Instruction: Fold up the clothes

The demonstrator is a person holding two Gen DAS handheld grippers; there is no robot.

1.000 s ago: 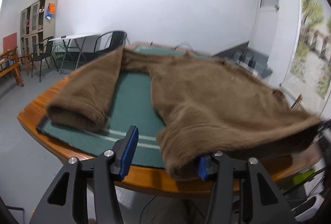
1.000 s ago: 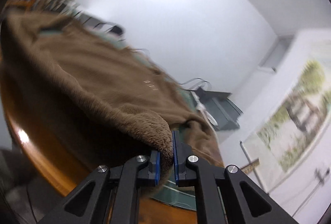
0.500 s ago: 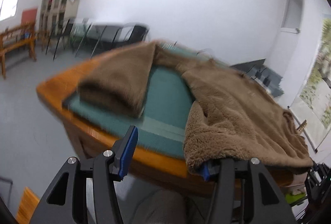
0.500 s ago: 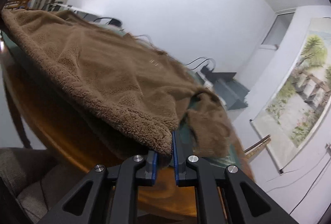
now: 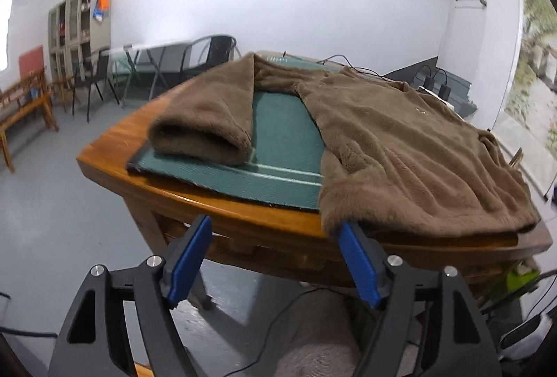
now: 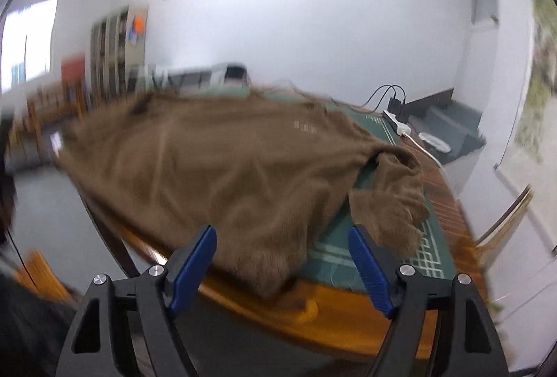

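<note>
Wooden table (image 5: 243, 213) fills most of both views, green mat (image 5: 285, 140) laid on top. Brown fleece sweater (image 5: 400, 147) is spread flat over the mat, body on the right half, hem hanging just over the near table edge. Its left sleeve (image 5: 205, 119) lies folded back toward me along the mat's left side, cuff near the mat's near-left corner. Its right sleeve (image 6: 390, 199) is bunched on the mat at the far right side (right view is motion-blurred, so fine detail there is lost).

My left gripper (image 5: 275, 258) sits off the near table edge, jaws opening; the right blue pad's tip is at the sweater's near-left hem corner, touching or just under it, but nothing is pinched between the pads. My right gripper (image 6: 282, 265) is also at the near edge, jaws opening, wide apart; the sweater's near-right hem corner shows in the gap, pads clear of the fabric.

White power strip (image 6: 397, 124) with cables at the far right of the table.
</note>
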